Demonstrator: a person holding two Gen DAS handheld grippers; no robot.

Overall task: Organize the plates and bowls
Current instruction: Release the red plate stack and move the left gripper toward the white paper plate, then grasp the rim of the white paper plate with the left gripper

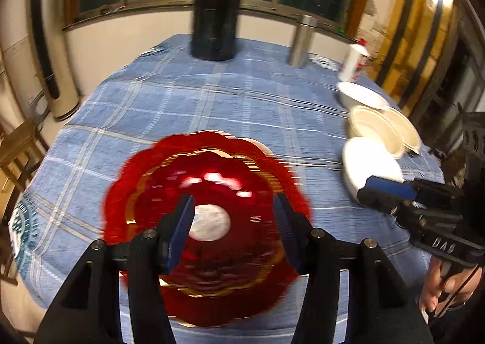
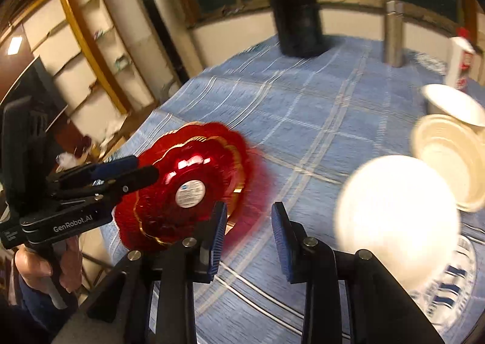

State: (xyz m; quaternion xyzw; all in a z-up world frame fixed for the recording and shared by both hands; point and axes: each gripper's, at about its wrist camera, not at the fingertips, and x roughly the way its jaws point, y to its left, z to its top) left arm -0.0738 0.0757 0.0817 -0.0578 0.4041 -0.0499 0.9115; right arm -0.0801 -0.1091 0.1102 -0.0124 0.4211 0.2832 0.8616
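A stack of red scalloped plates (image 1: 212, 180) with gold rims and a round label lies on the blue checked tablecloth (image 1: 242, 101). My left gripper (image 1: 235, 207) hovers over it, jaws open, nothing pressed between the pads. In the right wrist view the red plates (image 2: 194, 174) are on the left, with the left gripper (image 2: 145, 166) at their edge. My right gripper (image 2: 250, 238) is open over bare cloth. To its right a white bowl (image 2: 397, 216) sits upside down. Behind it are cream bowls (image 2: 448, 162) and another white bowl (image 2: 454, 104). The right gripper (image 1: 365, 189) shows beside the upturned bowl (image 1: 363, 159).
At the table's far side stand a black cylinder (image 1: 213, 22), a steel flask (image 1: 301, 41) and a white carton (image 1: 351, 62). A clear glass dish with blue marks (image 2: 448, 292) lies under the upturned bowl. A wooden chair (image 1: 18, 147) stands off the table's left edge.
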